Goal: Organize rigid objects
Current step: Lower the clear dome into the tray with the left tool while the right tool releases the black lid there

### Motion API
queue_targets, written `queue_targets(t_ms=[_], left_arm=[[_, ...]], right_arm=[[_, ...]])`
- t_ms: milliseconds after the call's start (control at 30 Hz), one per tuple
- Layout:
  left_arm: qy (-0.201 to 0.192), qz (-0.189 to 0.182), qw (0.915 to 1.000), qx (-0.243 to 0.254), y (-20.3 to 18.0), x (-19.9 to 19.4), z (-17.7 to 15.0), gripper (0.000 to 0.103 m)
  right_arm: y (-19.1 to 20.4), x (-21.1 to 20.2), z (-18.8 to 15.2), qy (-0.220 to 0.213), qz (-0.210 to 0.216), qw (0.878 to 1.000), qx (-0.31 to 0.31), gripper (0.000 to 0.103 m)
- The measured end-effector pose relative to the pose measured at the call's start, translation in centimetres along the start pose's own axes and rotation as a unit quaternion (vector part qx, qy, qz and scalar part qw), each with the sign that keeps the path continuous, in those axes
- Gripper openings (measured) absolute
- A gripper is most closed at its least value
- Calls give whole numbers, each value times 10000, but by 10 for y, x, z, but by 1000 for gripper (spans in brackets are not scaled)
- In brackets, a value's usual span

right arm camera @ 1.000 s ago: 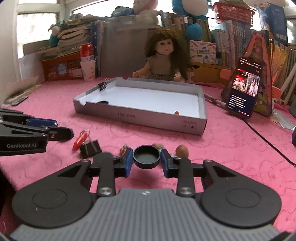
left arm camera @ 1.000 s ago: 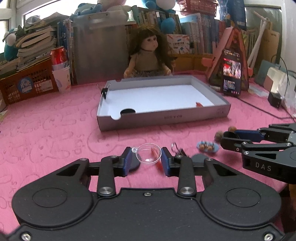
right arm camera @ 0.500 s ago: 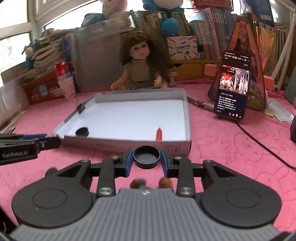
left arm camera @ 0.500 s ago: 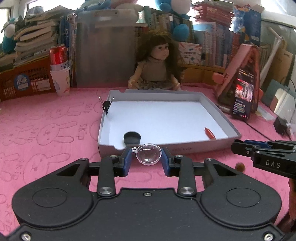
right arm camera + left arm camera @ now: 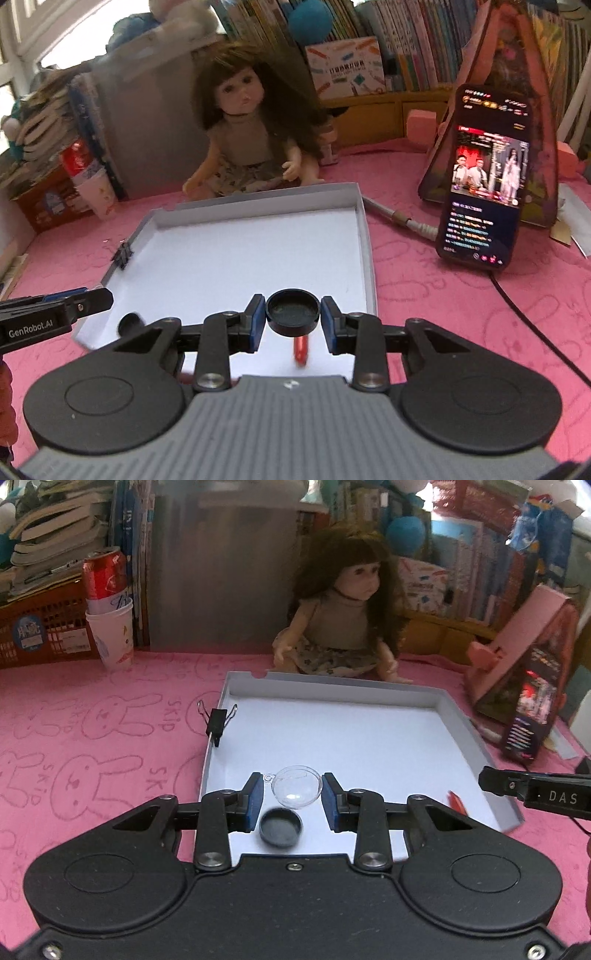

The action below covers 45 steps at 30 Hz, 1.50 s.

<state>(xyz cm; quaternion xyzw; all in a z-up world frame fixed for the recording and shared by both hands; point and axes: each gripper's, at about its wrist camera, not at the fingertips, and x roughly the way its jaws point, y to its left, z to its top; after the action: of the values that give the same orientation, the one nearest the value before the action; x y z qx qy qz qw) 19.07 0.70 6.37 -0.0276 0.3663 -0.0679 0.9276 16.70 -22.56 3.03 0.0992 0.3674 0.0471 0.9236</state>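
My left gripper (image 5: 292,793) is shut on a clear plastic half-dome (image 5: 296,791) and holds it above the near left part of a shallow white box tray (image 5: 461,716). A black round cap (image 5: 280,826) lies in the tray just below it. My right gripper (image 5: 292,314) is shut on another black round cap (image 5: 293,312) above the tray's near right part (image 5: 364,229). A small red piece (image 5: 301,350) lies in the tray under it. A black binder clip (image 5: 218,720) is clamped on the tray's left wall.
A doll (image 5: 343,616) sits behind the tray. A phone (image 5: 484,192) leans on a pink stand at the right, with a cable (image 5: 524,317) across the pink cloth. A can in a paper cup (image 5: 109,613) and an orange basket (image 5: 40,627) stand at the back left.
Both grippers have moved forward from the cloth to above the tray, each still holding its object. The loose items on the cloth have dropped out of view.
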Motion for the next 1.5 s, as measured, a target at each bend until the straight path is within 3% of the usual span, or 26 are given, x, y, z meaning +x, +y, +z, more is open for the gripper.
queue_targets(t_ms=[267, 567, 1267, 1400, 1500], left_arm=[[240, 275, 9993, 33, 0, 42, 6, 32], [398, 482, 9980, 3, 1, 69, 5, 32], [349, 506, 9979, 191, -4, 82, 3, 32], [344, 431, 9984, 133, -2, 81, 3, 35], [332, 406, 9986, 119, -2, 78, 3, 45]], right_arm=[[-3, 41, 9, 304, -315, 9990, 32, 37], [3, 60, 12, 410, -346, 9984, -157, 37], [8, 73, 12, 544, -459, 9968, -376, 37], [8, 72, 12, 542, -402, 9971, -344, 40], [9, 70, 12, 518, -346, 9975, -323, 55]])
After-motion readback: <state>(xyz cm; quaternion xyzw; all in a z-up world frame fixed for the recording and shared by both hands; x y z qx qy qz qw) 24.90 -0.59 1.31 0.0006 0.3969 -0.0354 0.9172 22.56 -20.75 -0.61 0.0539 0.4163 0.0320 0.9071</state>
